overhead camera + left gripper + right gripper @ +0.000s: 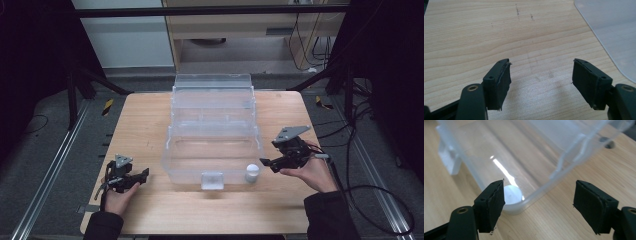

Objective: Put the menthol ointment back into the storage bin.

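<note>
Right gripper (266,162) (jaws apart) hangs beside white cup (252,173).

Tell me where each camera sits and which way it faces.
High view: above the near edge, looking forward and down on the table; hands, left gripper, right gripper.
Left gripper view: rides that gripper, facing bare wood; open jaws.
Right gripper view: faces the clear bin; open jaws.
Shared: white cap.

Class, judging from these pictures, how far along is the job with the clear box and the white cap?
Done: the white cap sits inside the clear plastic box, at its near right corner. In hand: nothing; the right gripper and left gripper both stand open. Left: the box lid remains open.
</note>
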`<control>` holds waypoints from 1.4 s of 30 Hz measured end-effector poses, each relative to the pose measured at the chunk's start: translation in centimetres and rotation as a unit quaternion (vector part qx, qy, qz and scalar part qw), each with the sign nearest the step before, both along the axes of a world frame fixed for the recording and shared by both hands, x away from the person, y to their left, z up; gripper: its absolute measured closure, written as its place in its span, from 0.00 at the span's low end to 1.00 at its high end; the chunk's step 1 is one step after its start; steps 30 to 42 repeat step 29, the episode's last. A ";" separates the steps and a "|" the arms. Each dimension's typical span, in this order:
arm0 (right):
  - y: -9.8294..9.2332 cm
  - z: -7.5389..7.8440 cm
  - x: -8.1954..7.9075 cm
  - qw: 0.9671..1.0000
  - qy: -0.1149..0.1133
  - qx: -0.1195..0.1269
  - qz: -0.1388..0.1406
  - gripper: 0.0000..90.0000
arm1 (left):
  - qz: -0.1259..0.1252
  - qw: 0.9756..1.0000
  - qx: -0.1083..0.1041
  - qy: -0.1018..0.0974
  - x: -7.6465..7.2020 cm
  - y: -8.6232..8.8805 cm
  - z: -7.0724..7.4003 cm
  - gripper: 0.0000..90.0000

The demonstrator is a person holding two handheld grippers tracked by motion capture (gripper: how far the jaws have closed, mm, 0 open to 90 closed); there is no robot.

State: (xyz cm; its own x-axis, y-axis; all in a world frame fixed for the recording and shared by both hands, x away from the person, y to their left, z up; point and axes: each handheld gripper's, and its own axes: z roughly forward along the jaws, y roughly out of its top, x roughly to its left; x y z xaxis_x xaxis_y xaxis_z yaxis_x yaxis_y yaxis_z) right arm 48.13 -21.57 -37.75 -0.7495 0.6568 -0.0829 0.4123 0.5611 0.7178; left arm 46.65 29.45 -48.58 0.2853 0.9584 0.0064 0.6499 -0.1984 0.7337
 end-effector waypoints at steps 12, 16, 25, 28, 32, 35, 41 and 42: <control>-4.0 -3.4 -1.7 0.991 -0.051 0.073 -0.101 0.25 | 0.000 1.000 0.000 0.000 0.0 0.0 -0.1 0.33; -4.7 -4.0 -1.8 0.987 -0.062 0.086 -0.124 0.24 | 0.000 1.000 -0.001 -0.004 0.0 0.1 -0.1 0.32; -7.6 -7.8 -1.8 0.974 -0.052 0.102 -0.196 0.25 | 0.002 1.000 0.000 -0.011 0.3 0.2 -0.3 0.29; -7.9 -8.5 -1.6 0.974 -0.051 0.091 -0.203 0.23 | 0.006 1.000 -0.002 -0.012 0.2 0.3 -0.4 0.27; -7.9 -8.5 -1.6 0.974 -0.051 0.091 -0.203 0.23 | 0.006 1.000 -0.002 -0.012 0.2 0.3 -0.4 0.27; -7.9 -8.5 -1.6 0.974 -0.051 0.091 -0.203 0.23 | 0.006 1.000 -0.002 -0.012 0.2 0.3 -0.4 0.27; -7.9 -8.5 -1.6 0.974 -0.051 0.091 -0.203 0.23 | 0.006 1.000 -0.002 -0.012 0.2 0.3 -0.4 0.27; -7.9 -8.5 -1.6 0.974 -0.051 0.091 -0.203 0.23 | 0.006 1.000 -0.002 -0.012 0.2 0.3 -0.4 0.27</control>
